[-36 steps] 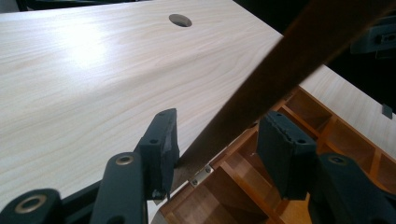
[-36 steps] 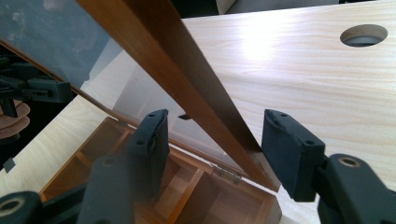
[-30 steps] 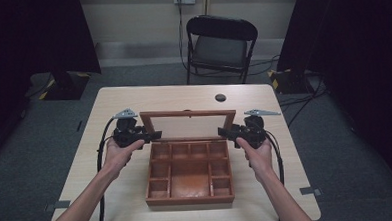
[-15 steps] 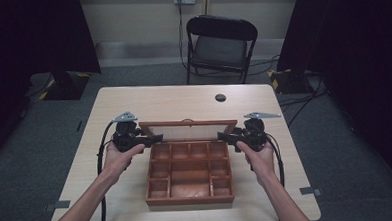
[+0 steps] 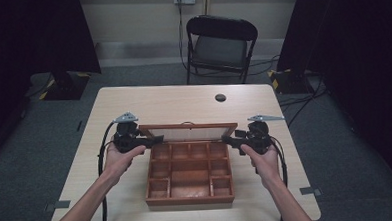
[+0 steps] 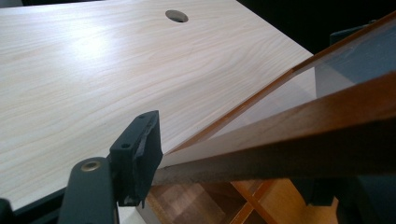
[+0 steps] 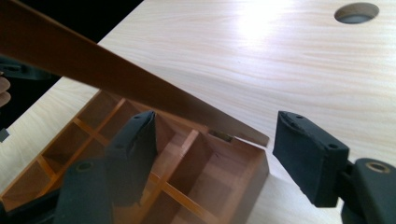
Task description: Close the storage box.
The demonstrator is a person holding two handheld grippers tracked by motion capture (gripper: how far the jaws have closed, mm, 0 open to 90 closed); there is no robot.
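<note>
Pale table (image 5: pixel 183 103); wooden box (image 5: pixel 189 178) lid (image 5: pixel 187 132) half-raised; left gripper (image 5: pixel 155 140) just opening; right gripper (image 5: pixel 228 139) jaws apart.

The glass-paned lid (image 5: pixel 187 132) of the wooden box (image 5: pixel 189 177) has come down: a second ago it stood nearly upright, then it tilted forward, and now it hangs lower over the back compartments. Both hands have sunk a little with it. The left gripper (image 5: pixel 153 140) has just been opening, its jaws loosening around the lid's edge, and the right gripper (image 5: pixel 229 139) stands wider than before.
</note>
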